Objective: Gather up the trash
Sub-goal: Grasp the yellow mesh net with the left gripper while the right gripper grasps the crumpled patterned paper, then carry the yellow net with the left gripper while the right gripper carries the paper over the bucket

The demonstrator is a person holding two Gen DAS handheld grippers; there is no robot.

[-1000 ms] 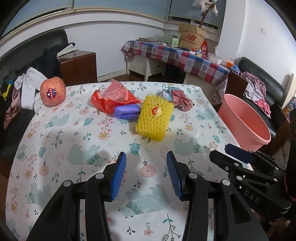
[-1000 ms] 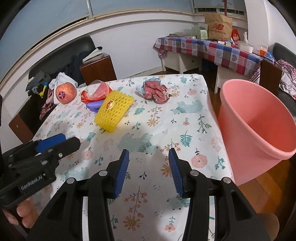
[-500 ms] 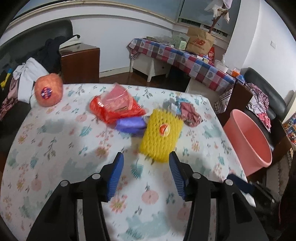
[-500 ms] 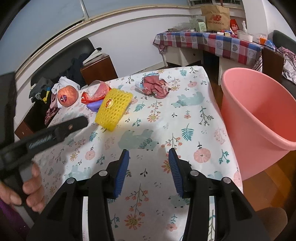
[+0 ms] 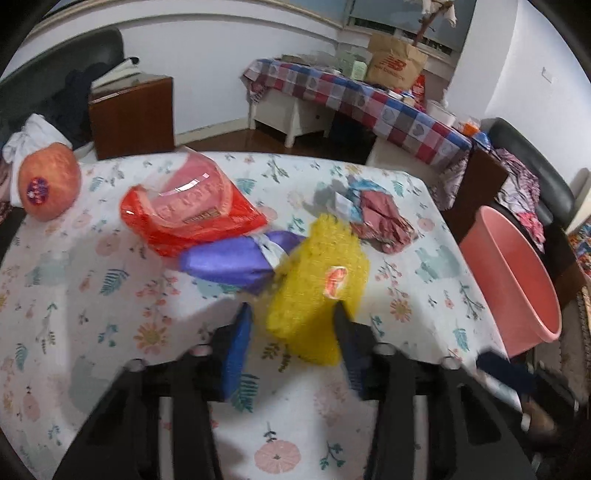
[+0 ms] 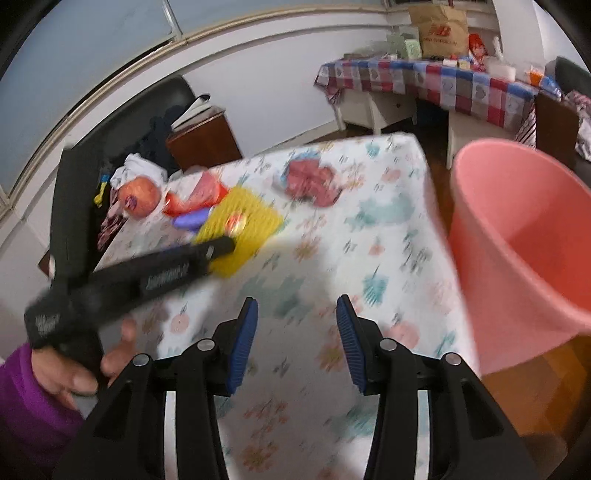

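Left wrist: we see our left gripper [image 5: 291,339] with ribbed blue pads closing around the yellow foam net sleeve [image 5: 317,284] on the floral tablecloth [image 5: 110,295], pads not yet pressing, beside a crinkled purple wrapper [image 5: 232,258]. Right wrist: our right gripper [image 6: 295,343] hangs parted and empty near the smooth pink plastic bucket [image 6: 517,236].

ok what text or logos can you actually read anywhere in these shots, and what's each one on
"NB" logo, with a line of print under it too blurred to read: brown paper bag on the checked table at the back.
White lettering on the side of the left gripper: too blurred to read.
Print on the red plastic bag: blurred, unreadable.
Round sticker on the yellow foam net: unreadable.
Purple sticker on the apple: unreadable.
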